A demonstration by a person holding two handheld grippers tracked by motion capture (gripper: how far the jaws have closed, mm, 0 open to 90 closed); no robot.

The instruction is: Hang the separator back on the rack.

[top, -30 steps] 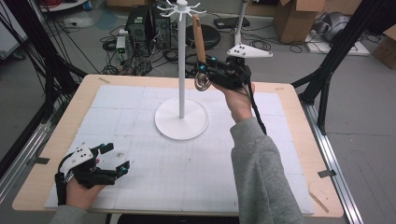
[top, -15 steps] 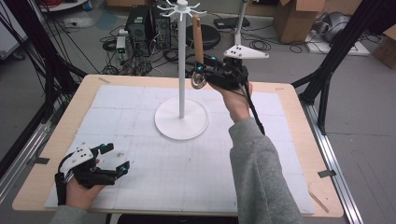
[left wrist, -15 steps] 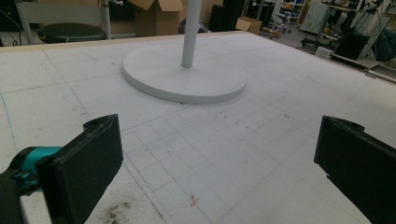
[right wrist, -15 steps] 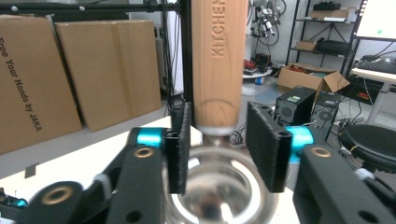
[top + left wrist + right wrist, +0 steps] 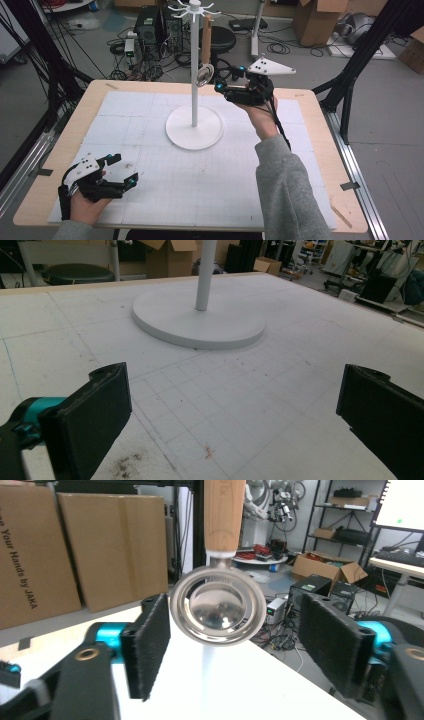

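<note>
A utensil with a wooden handle [image 5: 206,35] and a round metal head [image 5: 204,75] hangs beside the pole of a white hook stand [image 5: 193,85], its top at one of the hooks [image 5: 192,7]. My right gripper [image 5: 224,78] is raised just right of the head and is open. In the right gripper view the metal head [image 5: 217,605] hangs just ahead of the spread pads [image 5: 152,645], with the handle [image 5: 225,515] rising above it. My left gripper [image 5: 125,170] rests open on the mat at the front left, with nothing between its pads [image 5: 95,420].
The stand's round base [image 5: 195,127] sits mid-table on a white gridded mat [image 5: 200,190], and in the left gripper view the base [image 5: 200,322] lies ahead of that gripper. Cardboard boxes [image 5: 75,550], cables and equipment surround the table. Black frame struts [image 5: 350,70] rise at the right.
My right gripper has opened and let go of the utensil's head. The utensil has shifted left and up against the stand and now hangs there. The left gripper stayed still.
</note>
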